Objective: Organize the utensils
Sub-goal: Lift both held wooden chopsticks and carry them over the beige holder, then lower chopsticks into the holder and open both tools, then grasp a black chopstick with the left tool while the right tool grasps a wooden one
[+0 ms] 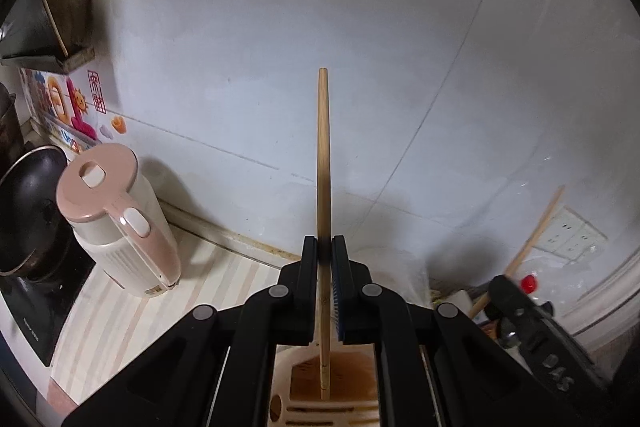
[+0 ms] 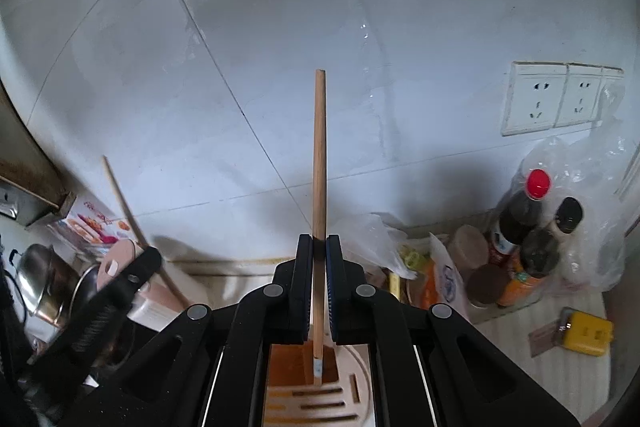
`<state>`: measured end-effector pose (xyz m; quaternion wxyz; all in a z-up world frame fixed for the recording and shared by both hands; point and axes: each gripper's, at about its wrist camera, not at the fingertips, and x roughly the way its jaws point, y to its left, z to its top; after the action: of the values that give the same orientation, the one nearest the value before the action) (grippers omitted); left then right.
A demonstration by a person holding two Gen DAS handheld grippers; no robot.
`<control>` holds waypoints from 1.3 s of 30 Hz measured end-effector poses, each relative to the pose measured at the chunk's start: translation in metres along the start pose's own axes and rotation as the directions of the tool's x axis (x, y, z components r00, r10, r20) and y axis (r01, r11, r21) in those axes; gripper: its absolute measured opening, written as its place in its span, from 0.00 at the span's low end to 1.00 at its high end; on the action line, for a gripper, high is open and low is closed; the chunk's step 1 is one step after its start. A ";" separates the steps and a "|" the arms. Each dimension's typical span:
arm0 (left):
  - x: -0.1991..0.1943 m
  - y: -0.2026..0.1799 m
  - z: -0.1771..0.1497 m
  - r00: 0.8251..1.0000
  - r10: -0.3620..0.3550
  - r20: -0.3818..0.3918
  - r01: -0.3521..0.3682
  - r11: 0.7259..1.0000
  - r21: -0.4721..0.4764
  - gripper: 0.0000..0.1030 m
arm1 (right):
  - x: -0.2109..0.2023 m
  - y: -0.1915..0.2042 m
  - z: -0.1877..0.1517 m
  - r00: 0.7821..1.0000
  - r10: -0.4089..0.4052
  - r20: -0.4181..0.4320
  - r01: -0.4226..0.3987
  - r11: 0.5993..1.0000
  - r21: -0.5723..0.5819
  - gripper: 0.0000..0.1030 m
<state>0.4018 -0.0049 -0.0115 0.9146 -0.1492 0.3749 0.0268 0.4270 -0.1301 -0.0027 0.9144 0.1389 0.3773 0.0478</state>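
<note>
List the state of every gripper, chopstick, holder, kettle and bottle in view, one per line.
left gripper: shut on a chopstick
left chopstick: held upright, lower end over the holder
right gripper: shut on a chopstick
right chopstick: held upright, lower end over the holder
utensil holder: slotted, below both grippers
kettle: lid closed
red-capped bottle: capped, upright

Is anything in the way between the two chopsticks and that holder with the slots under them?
Nothing visible blocks them. The left tool grips one chopstick and the right tool grips the other chopstick. Each one's lower end hangs right over the slotted holder, with only open space showing between.
</note>
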 end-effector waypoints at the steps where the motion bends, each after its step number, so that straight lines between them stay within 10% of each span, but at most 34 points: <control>1: 0.005 0.000 -0.001 1.000 0.005 -0.009 -0.005 1.000 0.000 0.04 | 0.002 0.000 -0.002 1.000 0.003 0.001 -0.003 1.000 -0.004 0.07; 14: 0.021 -0.005 -0.025 0.984 -0.014 -0.179 0.027 0.997 0.068 0.06 | 0.032 0.001 -0.020 0.985 0.047 -0.167 -0.060 0.995 -0.076 0.07; 17: 0.001 -0.006 -0.026 0.981 0.000 -0.192 0.021 0.994 0.108 0.11 | 0.033 -0.001 -0.026 0.972 0.052 -0.228 -0.075 0.993 -0.093 0.22; 19: -0.014 -0.006 -0.027 0.985 0.043 -0.170 -0.018 0.990 0.143 0.25 | 0.027 -0.006 -0.027 0.973 0.053 -0.223 -0.072 0.995 -0.076 0.45; 21: -0.032 -0.001 -0.029 0.989 0.065 -0.136 -0.044 0.987 0.154 0.60 | 0.014 -0.017 -0.028 0.976 0.059 -0.211 -0.070 0.996 -0.046 0.52; 27: -0.065 0.021 -0.047 0.991 0.114 -0.064 -0.103 0.984 0.147 1.00 | -0.018 -0.041 -0.043 0.982 0.007 -0.188 -0.010 1.000 -0.013 0.74; 32: -0.074 0.034 -0.078 0.985 0.152 -0.076 -0.140 0.979 0.150 1.00 | -0.044 -0.062 -0.072 0.989 -0.015 -0.148 0.017 1.000 0.010 0.96; 39: -0.054 0.035 -0.133 0.967 0.171 -0.186 -0.135 0.972 0.193 1.00 | -0.047 -0.090 -0.126 0.972 -0.084 -0.218 0.087 0.996 0.005 0.96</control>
<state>0.2668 -0.0066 -0.0725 0.8767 -0.0391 0.4769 0.0486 0.3034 -0.1977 -0.0820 0.8679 0.1231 0.4809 0.0206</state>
